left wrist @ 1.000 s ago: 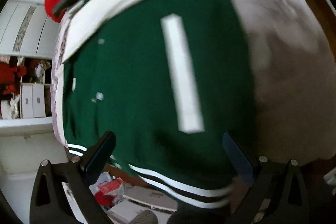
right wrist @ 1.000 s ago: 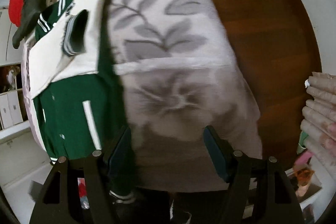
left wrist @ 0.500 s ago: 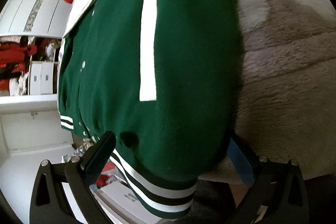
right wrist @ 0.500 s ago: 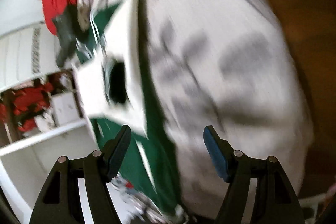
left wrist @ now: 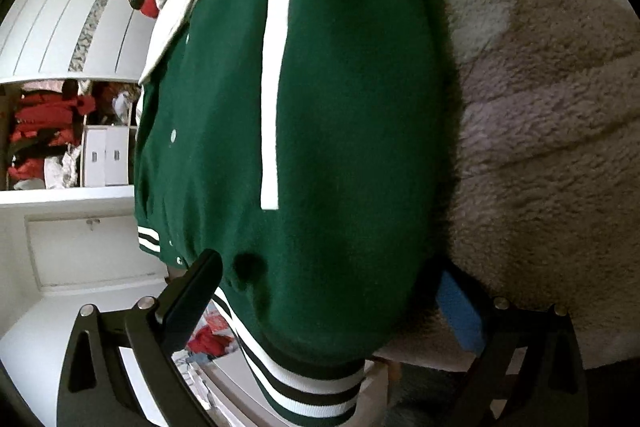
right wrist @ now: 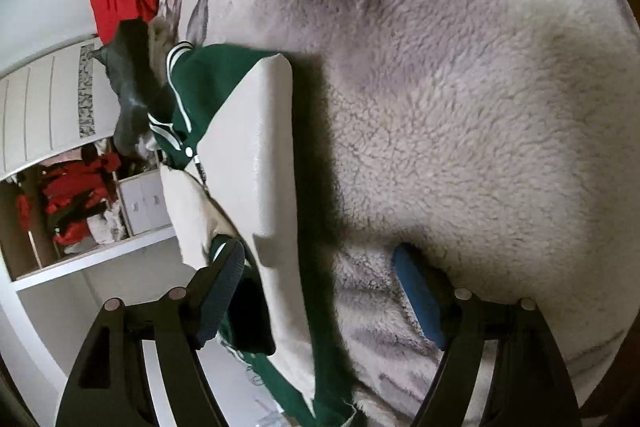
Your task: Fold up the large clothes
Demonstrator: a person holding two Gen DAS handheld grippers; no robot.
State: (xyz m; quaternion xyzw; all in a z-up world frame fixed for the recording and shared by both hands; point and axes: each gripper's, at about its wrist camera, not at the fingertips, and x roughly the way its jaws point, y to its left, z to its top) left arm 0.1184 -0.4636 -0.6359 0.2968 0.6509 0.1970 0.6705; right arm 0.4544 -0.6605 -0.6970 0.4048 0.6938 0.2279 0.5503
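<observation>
The green jacket is best pinched at hem and white sleeve; both grippers' fingers are spread, empty.

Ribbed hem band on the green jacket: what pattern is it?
Green ribbed hem band with white and black stripes, clearest in the left wrist view.
</observation>
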